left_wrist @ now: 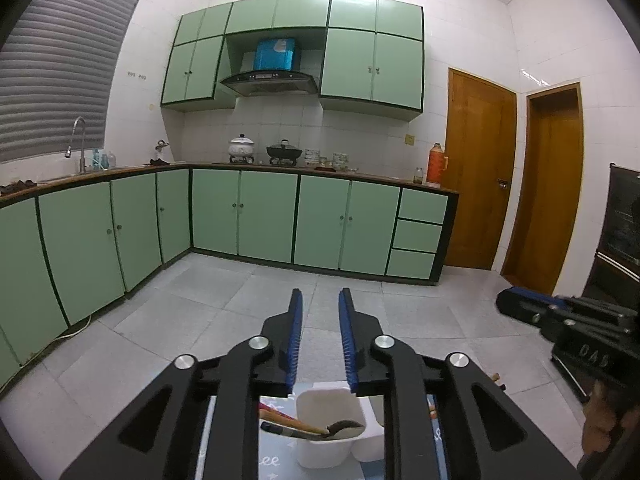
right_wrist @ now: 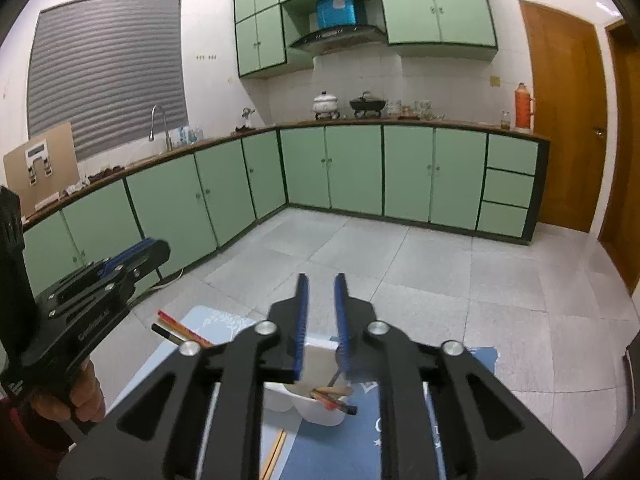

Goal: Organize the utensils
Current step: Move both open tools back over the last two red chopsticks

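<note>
On the left, the left gripper (left_wrist: 320, 300) is held high above the table, its jaws parted with a clear gap and nothing between them. Below it a white holder (left_wrist: 330, 404) stands on the blue mat (left_wrist: 276, 460), close to the mat's far edge. A spoon (left_wrist: 344, 428) and some sticks with red and black handles (left_wrist: 292, 424) lie across the holder's rim, not standing inside.

In the right wrist view, a few more sticks (right_wrist: 180, 330) lie near the far left corner of the mat (right_wrist: 352, 440), and a pale pair (right_wrist: 276, 452) lies at its left edge. To the right, the right gripper (right_wrist: 320, 280) is also open and empty above the holder (right_wrist: 320, 412).

I judge that the sorting is partly done. The next move probably calls for lowering one gripper to the loose sticks and closing on them along their length.
</note>
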A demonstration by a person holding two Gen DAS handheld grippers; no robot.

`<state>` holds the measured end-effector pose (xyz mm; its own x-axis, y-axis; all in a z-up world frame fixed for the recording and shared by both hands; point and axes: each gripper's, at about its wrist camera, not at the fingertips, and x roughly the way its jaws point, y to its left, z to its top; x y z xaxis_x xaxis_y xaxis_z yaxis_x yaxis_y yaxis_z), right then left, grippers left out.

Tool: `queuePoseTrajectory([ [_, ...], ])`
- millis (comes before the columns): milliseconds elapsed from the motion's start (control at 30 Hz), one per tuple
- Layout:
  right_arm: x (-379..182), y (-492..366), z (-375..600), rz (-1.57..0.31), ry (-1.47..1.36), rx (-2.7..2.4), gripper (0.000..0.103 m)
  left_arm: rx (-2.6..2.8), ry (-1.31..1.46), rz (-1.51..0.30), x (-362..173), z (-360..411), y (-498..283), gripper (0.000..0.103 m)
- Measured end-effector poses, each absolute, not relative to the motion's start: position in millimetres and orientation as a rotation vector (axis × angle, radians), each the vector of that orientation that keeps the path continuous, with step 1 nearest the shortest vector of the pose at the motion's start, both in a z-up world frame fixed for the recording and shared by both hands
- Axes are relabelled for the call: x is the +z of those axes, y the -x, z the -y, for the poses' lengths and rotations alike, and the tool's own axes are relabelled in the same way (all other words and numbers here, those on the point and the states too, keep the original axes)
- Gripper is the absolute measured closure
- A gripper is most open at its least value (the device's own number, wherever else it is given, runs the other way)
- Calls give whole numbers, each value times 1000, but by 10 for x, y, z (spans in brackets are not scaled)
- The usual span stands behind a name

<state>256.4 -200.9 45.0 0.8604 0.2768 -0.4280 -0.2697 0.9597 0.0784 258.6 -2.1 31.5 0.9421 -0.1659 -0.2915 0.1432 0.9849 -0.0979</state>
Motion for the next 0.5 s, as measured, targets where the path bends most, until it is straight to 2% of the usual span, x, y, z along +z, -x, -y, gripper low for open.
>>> queuePoseTrajectory([
  [100, 534, -2418, 2103, -420, -38, 281, 73, -157, 77, -287, 381, 2, -2441, 75],
  [233, 562, -2132, 2215, -373, -64, 258, 52, -154, 66, -262, 437, 7, -2166, 62],
  [267, 560, -2088, 2237, -366, -70, 253, 48, -153, 65, -258, 441, 8, -2110, 61],
  [500, 309, -1628, 2321, -353, -75, 209, 37, -149, 73, -285, 244, -8, -1710, 48],
])
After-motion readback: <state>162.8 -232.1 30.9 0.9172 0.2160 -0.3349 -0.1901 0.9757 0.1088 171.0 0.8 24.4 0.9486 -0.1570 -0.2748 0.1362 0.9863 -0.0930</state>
